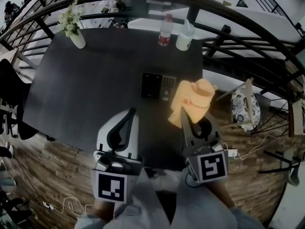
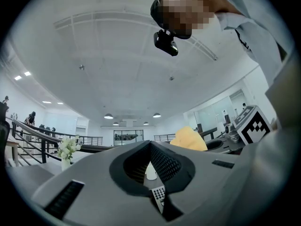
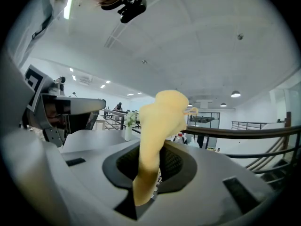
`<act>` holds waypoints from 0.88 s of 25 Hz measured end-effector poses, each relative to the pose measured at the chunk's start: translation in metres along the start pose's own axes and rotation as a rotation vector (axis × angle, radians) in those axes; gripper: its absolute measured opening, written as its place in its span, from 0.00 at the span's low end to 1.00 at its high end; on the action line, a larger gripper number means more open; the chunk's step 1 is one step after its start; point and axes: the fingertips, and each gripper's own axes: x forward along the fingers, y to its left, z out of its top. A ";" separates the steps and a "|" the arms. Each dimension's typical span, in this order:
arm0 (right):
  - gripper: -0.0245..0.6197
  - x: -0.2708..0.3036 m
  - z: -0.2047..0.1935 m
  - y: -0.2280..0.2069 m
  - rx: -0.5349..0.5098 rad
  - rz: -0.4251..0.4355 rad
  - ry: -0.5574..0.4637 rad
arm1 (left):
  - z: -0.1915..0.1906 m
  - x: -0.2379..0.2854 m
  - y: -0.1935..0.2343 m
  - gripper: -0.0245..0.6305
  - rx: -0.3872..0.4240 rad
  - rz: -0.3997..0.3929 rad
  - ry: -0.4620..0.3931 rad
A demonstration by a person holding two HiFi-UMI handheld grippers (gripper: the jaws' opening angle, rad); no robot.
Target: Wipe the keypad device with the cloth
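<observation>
The keypad device (image 1: 158, 86) lies flat on the dark table (image 1: 86, 89), right of centre; a sliver of its keys (image 2: 159, 193) shows low in the left gripper view. A yellow cloth (image 1: 193, 101) hangs bunched just right of the device, above the table's right edge. My right gripper (image 1: 184, 116) is shut on its lower part, and the cloth (image 3: 157, 140) rises between the jaws of that gripper (image 3: 151, 160). My left gripper (image 1: 131, 110) is shut and holds nothing, near the table's front edge, short of the device. In its own view the left gripper (image 2: 150, 146) points over the table.
At the table's far edge stand a vase of white flowers (image 1: 75, 32), a red-labelled bottle (image 1: 165, 32) and a white cup (image 1: 185, 36). A dark railing (image 1: 248, 27) curves behind. A chair with a patterned cushion (image 1: 245, 109) stands right of the table. Cables lie on the wooden floor (image 1: 57, 175).
</observation>
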 end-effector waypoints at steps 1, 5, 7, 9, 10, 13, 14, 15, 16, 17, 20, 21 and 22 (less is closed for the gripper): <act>0.15 0.000 0.001 -0.001 -0.006 -0.001 -0.002 | 0.001 -0.001 0.000 0.06 0.000 0.002 -0.002; 0.15 0.002 0.004 -0.002 -0.018 -0.001 -0.009 | 0.001 -0.003 0.002 0.06 -0.003 0.008 -0.004; 0.15 0.002 0.005 -0.002 -0.022 -0.004 -0.010 | 0.001 -0.003 0.002 0.06 -0.002 0.009 -0.005; 0.15 0.002 0.005 -0.003 -0.025 -0.008 -0.009 | 0.001 -0.003 0.003 0.06 -0.002 0.009 -0.006; 0.15 0.002 0.005 -0.004 -0.025 -0.009 -0.007 | 0.002 -0.003 0.003 0.06 -0.003 0.009 -0.006; 0.15 0.002 0.004 -0.005 -0.028 -0.013 -0.001 | 0.001 -0.003 0.004 0.06 -0.004 0.011 -0.004; 0.15 0.002 0.003 -0.005 -0.031 -0.014 0.001 | 0.000 -0.004 0.004 0.06 -0.005 0.011 -0.003; 0.15 0.002 0.003 -0.005 -0.034 -0.015 0.003 | 0.000 -0.004 0.005 0.06 -0.005 0.012 -0.003; 0.15 0.002 0.003 -0.005 -0.036 -0.016 0.005 | 0.001 -0.004 0.005 0.06 -0.005 0.013 -0.003; 0.15 0.002 0.003 -0.005 -0.037 -0.017 0.008 | 0.001 -0.005 0.005 0.06 -0.005 0.013 -0.003; 0.15 0.002 0.003 -0.005 -0.040 -0.018 0.010 | 0.001 -0.005 0.006 0.06 -0.007 0.015 -0.003; 0.15 0.002 0.004 -0.005 -0.041 -0.016 0.010 | 0.001 -0.006 0.006 0.06 -0.007 0.016 -0.003; 0.15 0.002 0.004 -0.004 -0.043 -0.014 0.009 | 0.001 -0.006 0.006 0.06 -0.007 0.017 -0.002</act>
